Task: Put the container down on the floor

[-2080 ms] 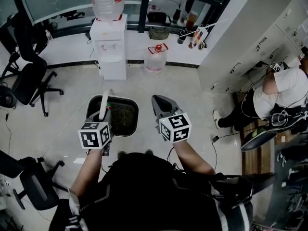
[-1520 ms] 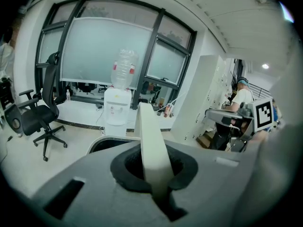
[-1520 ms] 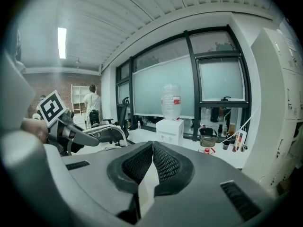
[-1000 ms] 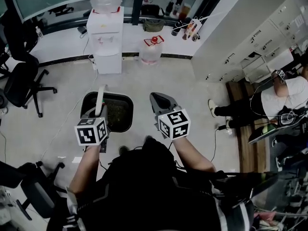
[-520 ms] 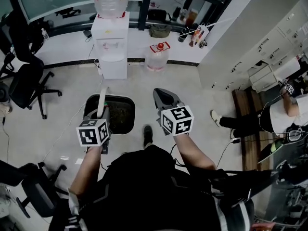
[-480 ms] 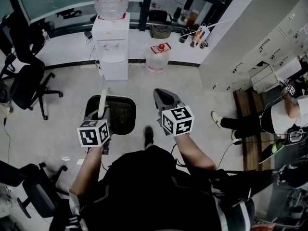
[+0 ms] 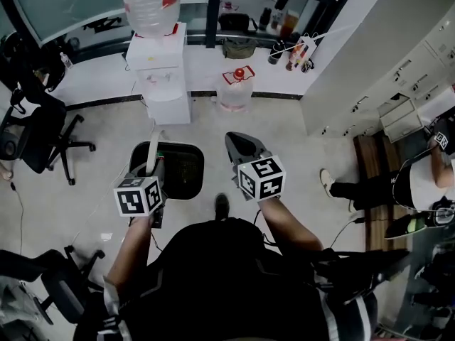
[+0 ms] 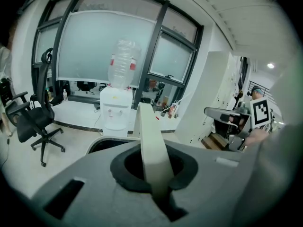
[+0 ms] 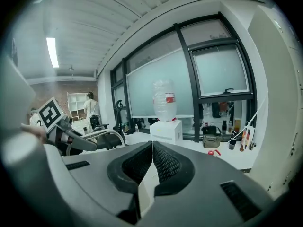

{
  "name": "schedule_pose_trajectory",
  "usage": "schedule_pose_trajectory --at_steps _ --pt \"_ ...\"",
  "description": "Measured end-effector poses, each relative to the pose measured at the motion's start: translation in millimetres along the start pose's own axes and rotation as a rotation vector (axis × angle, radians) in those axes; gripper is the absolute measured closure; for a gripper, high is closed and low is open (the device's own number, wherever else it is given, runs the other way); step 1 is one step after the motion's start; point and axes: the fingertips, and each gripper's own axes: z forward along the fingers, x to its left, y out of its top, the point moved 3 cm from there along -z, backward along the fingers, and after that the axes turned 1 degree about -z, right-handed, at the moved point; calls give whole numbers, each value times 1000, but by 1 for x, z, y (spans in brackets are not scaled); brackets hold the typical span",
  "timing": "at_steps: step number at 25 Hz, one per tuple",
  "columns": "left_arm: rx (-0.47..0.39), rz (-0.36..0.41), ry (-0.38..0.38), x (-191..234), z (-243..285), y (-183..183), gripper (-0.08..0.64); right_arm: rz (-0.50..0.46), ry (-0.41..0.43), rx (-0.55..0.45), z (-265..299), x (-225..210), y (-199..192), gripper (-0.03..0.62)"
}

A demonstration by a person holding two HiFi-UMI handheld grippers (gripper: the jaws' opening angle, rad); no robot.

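Note:
A black open-topped container (image 7: 178, 169) hangs by its white strap handle (image 7: 153, 146) over the pale floor. My left gripper (image 7: 151, 169) is shut on that handle. In the left gripper view the handle (image 8: 150, 145) rises out of the closed jaws of the left gripper (image 8: 160, 193), and the container's rim (image 8: 106, 141) shows just beyond. I cannot tell whether the container's base touches the floor. My right gripper (image 7: 240, 148) is level with it on the right, shut and holding nothing. In the right gripper view the right gripper (image 9: 151, 148) has its jaws together.
A white water dispenser (image 7: 158, 62) stands ahead by the window wall, with a spare water jug (image 7: 234, 87) on the floor beside it. Office chairs (image 7: 43, 130) are at the left, white cabinets (image 7: 377, 55) at the right, where a person (image 7: 419, 183) sits. My shoe (image 7: 222, 206) is below the grippers.
The left gripper has kept its hold on the handle. One foot has stepped forward between the grippers, and the room has shifted slightly in the view.

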Motion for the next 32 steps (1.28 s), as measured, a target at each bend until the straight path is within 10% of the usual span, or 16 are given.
schedule_pose_trajectory --at_steps 32 --pt "53 50 63 -62 142 89 546 15 95 26 68 -174 7 583"
